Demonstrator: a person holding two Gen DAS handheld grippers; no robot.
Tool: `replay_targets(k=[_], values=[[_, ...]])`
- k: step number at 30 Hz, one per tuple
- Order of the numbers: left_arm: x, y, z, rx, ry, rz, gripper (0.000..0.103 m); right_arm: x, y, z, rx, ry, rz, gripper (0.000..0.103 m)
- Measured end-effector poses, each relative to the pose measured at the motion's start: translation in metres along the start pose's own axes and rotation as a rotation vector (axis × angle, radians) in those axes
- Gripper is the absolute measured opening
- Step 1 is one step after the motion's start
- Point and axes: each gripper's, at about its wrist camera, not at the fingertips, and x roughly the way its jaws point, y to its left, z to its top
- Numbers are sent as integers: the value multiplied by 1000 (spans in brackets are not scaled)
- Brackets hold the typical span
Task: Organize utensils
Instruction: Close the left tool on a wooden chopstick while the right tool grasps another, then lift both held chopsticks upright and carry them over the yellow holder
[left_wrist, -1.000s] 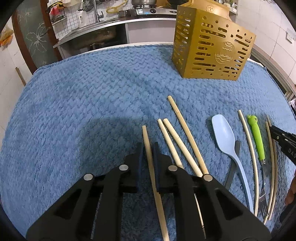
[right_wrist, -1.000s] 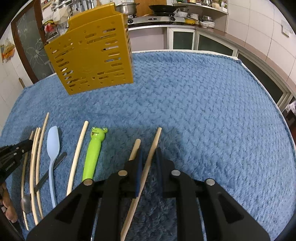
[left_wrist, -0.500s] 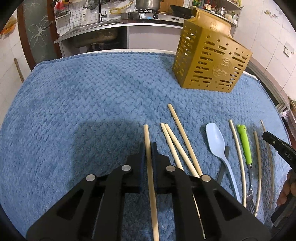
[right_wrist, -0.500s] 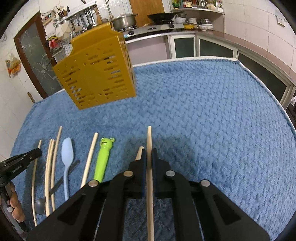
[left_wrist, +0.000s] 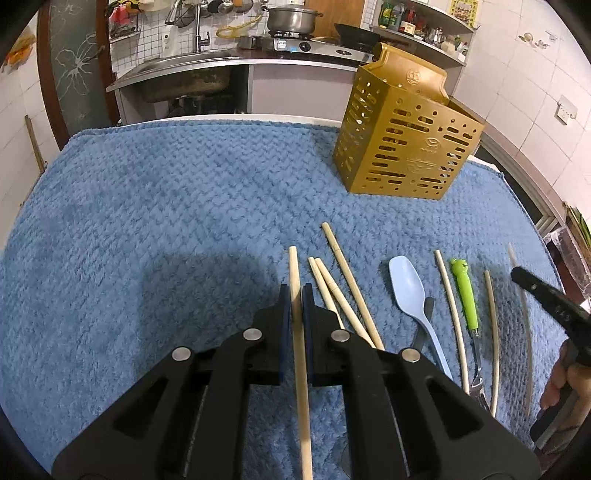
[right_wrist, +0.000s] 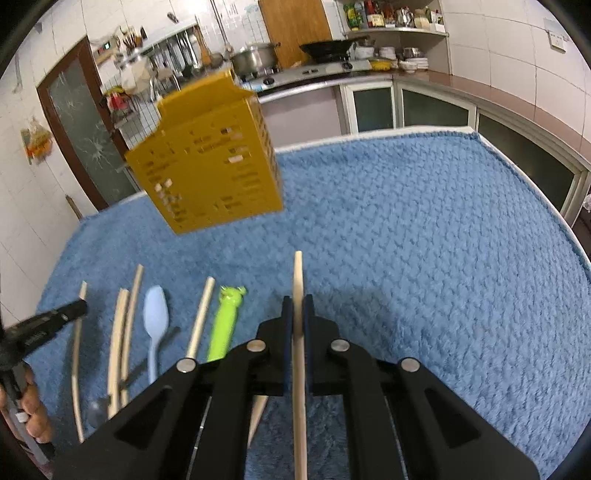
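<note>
Both chopsticks lifted off towel (left_wrist: 184, 206); left claw (left_wrist: 296, 295) clamps chopstick (left_wrist: 295, 280), right claw (right_wrist: 297, 308) clamps another chopstick (right_wrist: 298, 280).

Home kitchen, gas stove (left_wrist: 295, 46) with pot (left_wrist: 291, 19), sink (left_wrist: 184, 64), probably condiment bottles (right_wrist: 373, 13) on shelf

A blue towel (left_wrist: 166, 221) covers the table; on it stands a gold utensil holder (left_wrist: 404, 142); nearer than the holder lie loose chopsticks (left_wrist: 347, 280), a light-blue spoon (left_wrist: 410, 295) and a green-handled fork (left_wrist: 464, 295).
</note>
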Motion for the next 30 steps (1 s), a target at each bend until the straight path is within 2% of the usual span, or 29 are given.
replay_targets(k=[4,9,14,15,19,22,26,30], values=[[0,3,1,-15,10,-6,5,20,2,-2,-25,64,-62,6],[-2,5,4,-25,25,-21,5,20,2,0,-19,76,-81,6],[-20,1,13,-16,4,-45,4,-12,3,12,-3,-2,-25,6],[-26,-1,17,-11,-13,-47,4,-23,4,16,-3,-41,-15,6],[-51,-11,33,12,-95,-74,4,-53,5,27,22,-157,127,6],[-65,-19,43,26,-151,-99,4,-69,8,33,5,-236,163,6],[-77,-27,59,26,-184,-141,4,-81,17,47,-28,-290,212,6],[-87,-38,78,37,-224,-161,4,-82,28,58,-39,-307,264,6]])
